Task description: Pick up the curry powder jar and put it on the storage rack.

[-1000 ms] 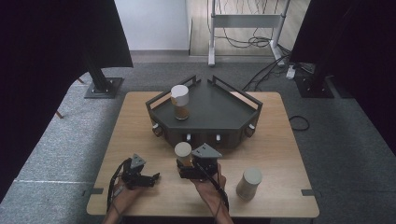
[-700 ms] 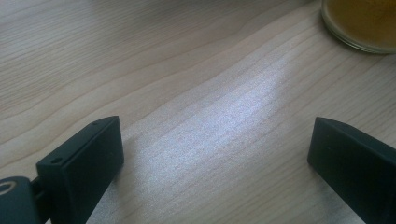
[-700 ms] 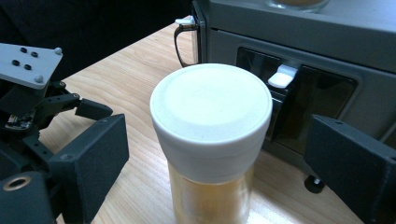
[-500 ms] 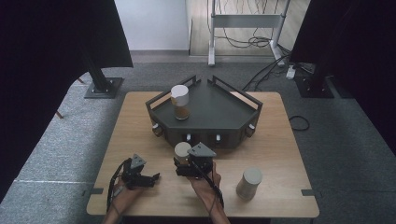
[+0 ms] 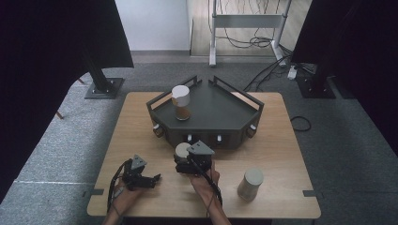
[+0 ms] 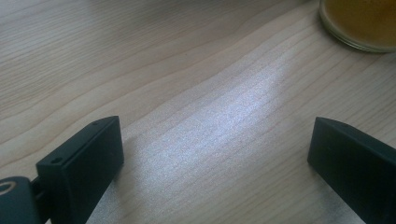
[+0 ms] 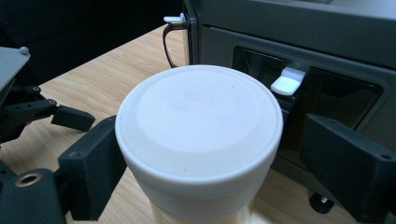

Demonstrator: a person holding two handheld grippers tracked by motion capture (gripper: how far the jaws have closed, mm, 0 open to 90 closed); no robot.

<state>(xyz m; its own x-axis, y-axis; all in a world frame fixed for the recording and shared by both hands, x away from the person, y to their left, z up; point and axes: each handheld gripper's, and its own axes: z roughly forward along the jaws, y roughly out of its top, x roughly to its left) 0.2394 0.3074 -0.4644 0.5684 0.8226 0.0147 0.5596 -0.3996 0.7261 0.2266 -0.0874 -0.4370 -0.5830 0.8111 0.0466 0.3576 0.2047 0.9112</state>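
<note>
Wooden table [image 5: 141, 117], pale and grained, stood on grey carpet, seen from above with the person's forearms coming in at the near edge. At the near left, the left gripper [image 5: 154, 178] rested low over the bare tabletop, its jaws spread wide with nothing between them. Its own camera looked down at wood grain between the two black jaws, with the rim of a round amber-coloured thing [image 6: 362, 23] at the far right corner of that view.

Just right of it, near the middle of the table, the right gripper [image 5: 180, 157] sat around a jar with a white lid [image 5: 182, 150], which stood upright on the table directly in front of the dark tray stand [image 5: 225, 112]. In the right gripper view the lid [image 7: 198, 126] sat between the two black jaws. The left jaw lay against the jar's side, while a narrow gap showed between the right jaw and the lid. The jaws had just been closing in around the jar and were not yet pinching it. Behind the jar, the stand's front panel showed a small white switch [image 7: 287, 80].

Farther off, on the left part of the stand's flat top, a second jar [image 5: 180, 102] stood upright, white-lidded with brown contents. At the near right of the table, well apart from both grippers, stood a beige cylinder [image 5: 249, 184].
</note>
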